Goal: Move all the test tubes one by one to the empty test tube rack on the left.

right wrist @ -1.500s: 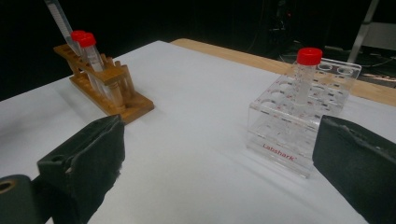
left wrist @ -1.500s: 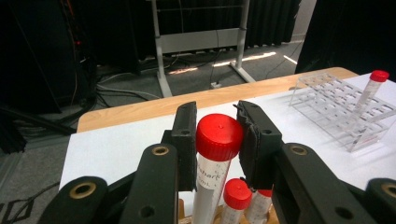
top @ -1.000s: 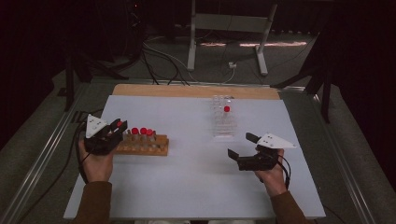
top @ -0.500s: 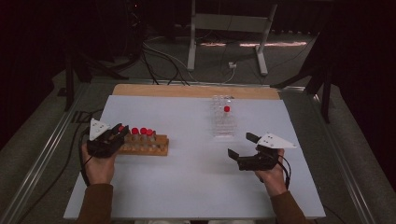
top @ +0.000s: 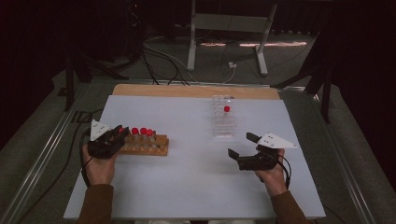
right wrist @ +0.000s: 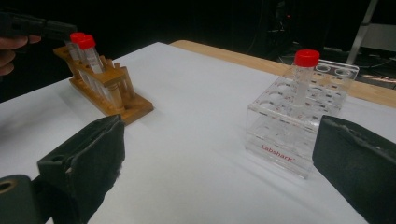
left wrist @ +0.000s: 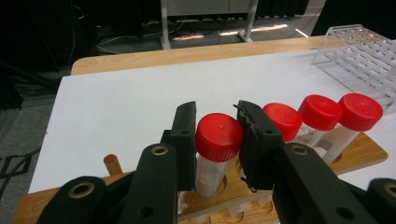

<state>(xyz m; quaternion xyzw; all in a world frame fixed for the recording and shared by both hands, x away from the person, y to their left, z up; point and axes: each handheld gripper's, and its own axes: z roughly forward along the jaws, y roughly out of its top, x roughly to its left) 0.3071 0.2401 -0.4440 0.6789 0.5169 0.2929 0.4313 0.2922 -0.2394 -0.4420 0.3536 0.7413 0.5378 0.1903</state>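
White table [top: 187, 186], wooden rack [top: 149, 148] on the left, clear rack [top: 223, 123] far right. Left gripper [left wrist: 218, 140] clamps the rack's nearest red-capped tube [left wrist: 217, 137]; a crooked pull could jam it and drag the rack. Right gripper [right wrist: 217, 158] waits wide open, empty.

A wooden rack [top: 144, 145] is set near the left edge of the table [top: 187, 186], with four tubes [top: 139, 135] stood in it in a row. A clear rack [top: 223, 119] is placed right of centre, nearer the far edge, and one tube [top: 226, 112] is held in it.
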